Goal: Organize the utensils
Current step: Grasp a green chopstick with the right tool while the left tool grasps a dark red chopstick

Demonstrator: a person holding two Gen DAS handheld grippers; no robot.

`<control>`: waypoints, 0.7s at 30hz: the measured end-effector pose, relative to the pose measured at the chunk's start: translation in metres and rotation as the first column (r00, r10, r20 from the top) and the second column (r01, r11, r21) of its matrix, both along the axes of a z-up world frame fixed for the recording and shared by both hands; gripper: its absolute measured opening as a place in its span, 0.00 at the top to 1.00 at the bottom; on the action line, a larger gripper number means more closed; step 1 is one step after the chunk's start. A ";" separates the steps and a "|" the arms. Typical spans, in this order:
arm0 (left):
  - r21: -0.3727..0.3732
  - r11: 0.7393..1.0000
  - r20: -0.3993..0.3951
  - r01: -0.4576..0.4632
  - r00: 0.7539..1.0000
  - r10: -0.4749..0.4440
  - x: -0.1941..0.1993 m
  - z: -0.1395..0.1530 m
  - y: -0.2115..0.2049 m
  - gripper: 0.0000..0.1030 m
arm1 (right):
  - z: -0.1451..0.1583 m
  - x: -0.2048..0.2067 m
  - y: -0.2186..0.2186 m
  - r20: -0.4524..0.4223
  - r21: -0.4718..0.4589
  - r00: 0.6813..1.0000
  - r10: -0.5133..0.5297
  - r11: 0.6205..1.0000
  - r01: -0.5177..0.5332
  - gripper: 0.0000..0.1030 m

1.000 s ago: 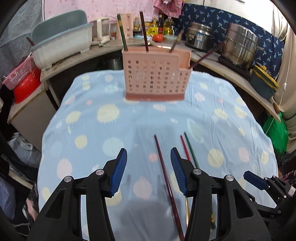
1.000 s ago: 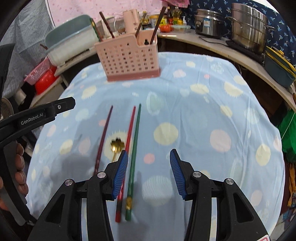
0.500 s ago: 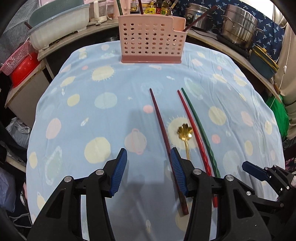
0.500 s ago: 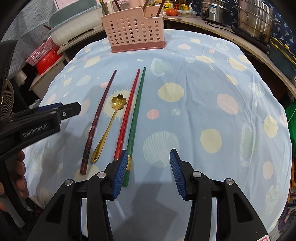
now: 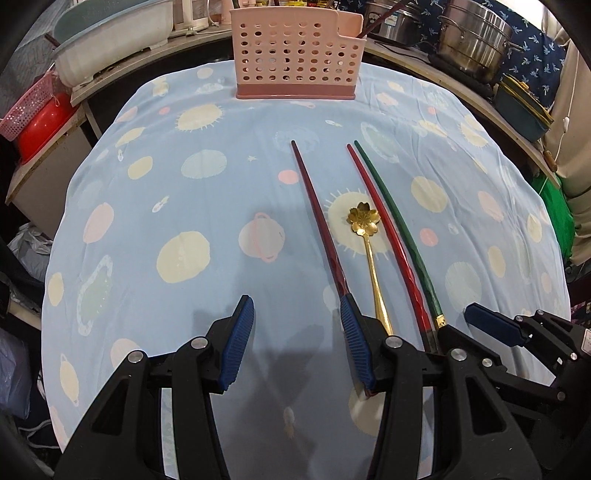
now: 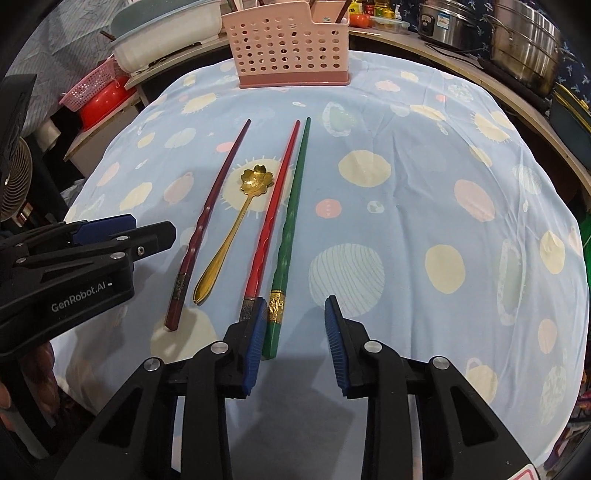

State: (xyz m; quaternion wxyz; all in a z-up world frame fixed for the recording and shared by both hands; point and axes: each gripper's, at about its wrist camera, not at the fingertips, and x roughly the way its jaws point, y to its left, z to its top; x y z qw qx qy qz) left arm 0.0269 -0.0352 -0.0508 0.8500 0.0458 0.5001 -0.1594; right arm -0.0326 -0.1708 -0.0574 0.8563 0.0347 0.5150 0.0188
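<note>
A dark maroon chopstick (image 5: 317,218) (image 6: 210,218), a gold flower spoon (image 5: 365,232) (image 6: 236,225), a red chopstick (image 5: 388,236) (image 6: 275,206) and a green chopstick (image 5: 399,229) (image 6: 291,218) lie side by side on the blue spotted cloth. A pink perforated utensil holder (image 5: 295,55) (image 6: 291,48) stands at the far edge with utensils in it. My left gripper (image 5: 295,332) is open and empty, near the maroon chopstick's handle end. My right gripper (image 6: 295,332) is open and empty, with the green chopstick's handle end between its fingers.
Steel pots (image 5: 472,40) (image 6: 524,48) and a dark container (image 5: 517,107) sit on the counter at right. A white basin (image 5: 110,33) and a red bowl with pink basket (image 5: 33,114) are at left. A fan (image 6: 14,181) stands at far left.
Both grippers have pulled back toward the near edge of the table, away from the pink holder. The chopsticks and spoon now lie fully in view ahead. Both stay open.
</note>
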 end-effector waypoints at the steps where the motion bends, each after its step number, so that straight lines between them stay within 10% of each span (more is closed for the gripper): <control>1: 0.001 1.000 -0.001 0.003 1.000 -0.003 -0.001 0.000 -0.001 0.55 | -0.002 0.000 0.001 -0.008 -0.010 1.000 0.000 1.000 -0.001 0.75; 21: 0.014 0.996 -0.042 0.083 0.996 -0.083 -0.027 -0.013 -0.013 0.55 | -0.004 -0.005 -0.006 -0.011 0.001 0.999 -0.036 0.999 0.036 0.90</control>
